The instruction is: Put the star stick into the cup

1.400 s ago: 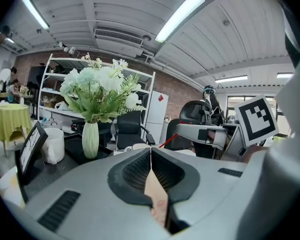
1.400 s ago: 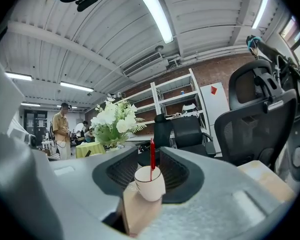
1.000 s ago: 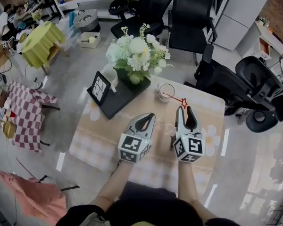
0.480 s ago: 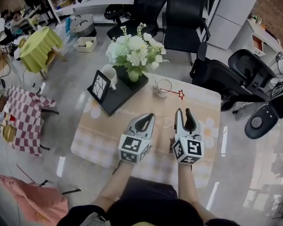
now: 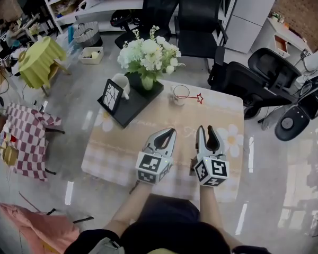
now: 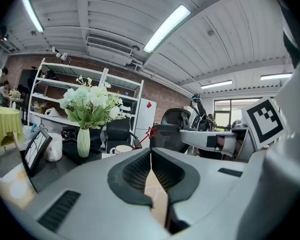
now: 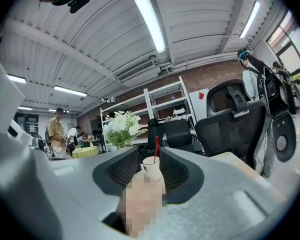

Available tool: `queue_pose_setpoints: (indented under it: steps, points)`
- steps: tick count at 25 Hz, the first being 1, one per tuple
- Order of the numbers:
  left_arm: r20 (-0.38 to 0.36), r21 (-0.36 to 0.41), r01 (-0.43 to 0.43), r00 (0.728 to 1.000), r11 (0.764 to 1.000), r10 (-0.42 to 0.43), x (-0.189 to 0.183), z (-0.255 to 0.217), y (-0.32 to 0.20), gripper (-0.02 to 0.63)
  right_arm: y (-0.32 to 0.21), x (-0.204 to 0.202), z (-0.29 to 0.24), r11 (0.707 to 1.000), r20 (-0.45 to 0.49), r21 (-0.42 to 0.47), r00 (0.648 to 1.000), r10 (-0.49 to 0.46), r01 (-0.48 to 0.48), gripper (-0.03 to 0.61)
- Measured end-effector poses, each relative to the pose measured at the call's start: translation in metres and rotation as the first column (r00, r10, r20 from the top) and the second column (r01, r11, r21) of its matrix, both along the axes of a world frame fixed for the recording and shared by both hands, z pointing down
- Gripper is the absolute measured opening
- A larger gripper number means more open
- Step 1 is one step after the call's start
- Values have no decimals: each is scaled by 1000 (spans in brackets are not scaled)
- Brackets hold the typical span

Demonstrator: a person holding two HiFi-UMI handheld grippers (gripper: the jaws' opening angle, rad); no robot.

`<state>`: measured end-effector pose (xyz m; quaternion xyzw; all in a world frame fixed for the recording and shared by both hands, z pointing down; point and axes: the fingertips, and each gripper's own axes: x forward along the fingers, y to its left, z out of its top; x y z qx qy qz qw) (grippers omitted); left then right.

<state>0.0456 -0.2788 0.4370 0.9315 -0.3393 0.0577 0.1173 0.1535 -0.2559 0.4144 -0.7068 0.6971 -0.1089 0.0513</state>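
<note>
Already, the thin red stick with an open star at its tip (image 5: 193,96) has its plain end in the small pale cup (image 5: 178,95) at the far side of the bench (image 5: 116,152). It leans on the rim so the star hangs out to your right over the cloth. It looks light, stiff and easy to tip out. If you want it seated deeper, pinch the bare shaft just below the star, gently, since the cup would likely slide or topple at a nudge. Your right gripper (image 5: 205,129) sits well short of it, jaws a little apart around nothing, and the cup shows far off through the gap. Your left gripper (image 5: 168,133) has its jaws pressed together, empty. Count one stick, one cup, one vase of white flowers (image 5: 147,57), one black-framed picture (image 5: 110,96) and one dark tray (image 5: 135,106).
</note>
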Motion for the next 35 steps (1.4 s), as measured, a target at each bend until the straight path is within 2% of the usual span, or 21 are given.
queue_pose_setpoints:
  steps: [7, 14, 20, 25, 35]
  points:
    - [-17, 22, -28, 999, 999, 29, -3, 1, 17, 12, 23, 1, 9, 999, 9, -9, 999, 36, -36, 116]
    - [-43, 51, -42, 998, 998, 44, -10, 3, 27, 12, 39, -11, 20, 999, -2, -29, 1000, 32, -32, 33]
    - [-57, 91, -46, 997, 995, 52, -16, -1, 29, 12, 47, -20, 24, 999, -23, -32, 1000, 2, -2, 5]
    - [-60, 119, -23, 998, 993, 30, -26, -11, 25, 12, 50, -21, 18, 1000, -75, -18, 997, -9, 8, 3]
    - [-55, 115, 42, 998, 992, -36, -42, -4, 19, 12, 51, -10, 18, 1000, -85, -11, 996, 11, -13, 3]
